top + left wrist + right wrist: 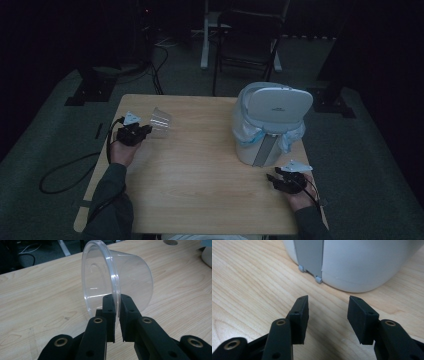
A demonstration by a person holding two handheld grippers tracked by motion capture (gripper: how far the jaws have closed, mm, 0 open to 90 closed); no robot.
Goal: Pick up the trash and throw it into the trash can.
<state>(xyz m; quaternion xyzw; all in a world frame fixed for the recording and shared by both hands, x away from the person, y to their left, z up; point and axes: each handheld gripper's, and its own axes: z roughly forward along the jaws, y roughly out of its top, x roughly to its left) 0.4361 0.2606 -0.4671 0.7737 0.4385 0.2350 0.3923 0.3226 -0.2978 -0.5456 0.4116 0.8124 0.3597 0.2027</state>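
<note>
A clear plastic cup [117, 282] lies tipped on its side over the wooden table [195, 165], its rim pinched between the jaws of my left gripper [117, 306]. From above, the same cup [161, 121] sits at the table's left rear, just ahead of the left gripper [145, 130]. My right gripper [328, 306] stands open with nothing between its pads, close to the base of a white bin [362, 262]. In the high view the right gripper [274, 179] rests near the table's front right, just below the white bin [267, 122] with its lid and liner bag.
A dark chair [250, 35] and a white stand leg [205, 40] stand beyond the table's far edge. Cables [65, 172] trail over the grey floor at the left. Bare wood lies between the two hands.
</note>
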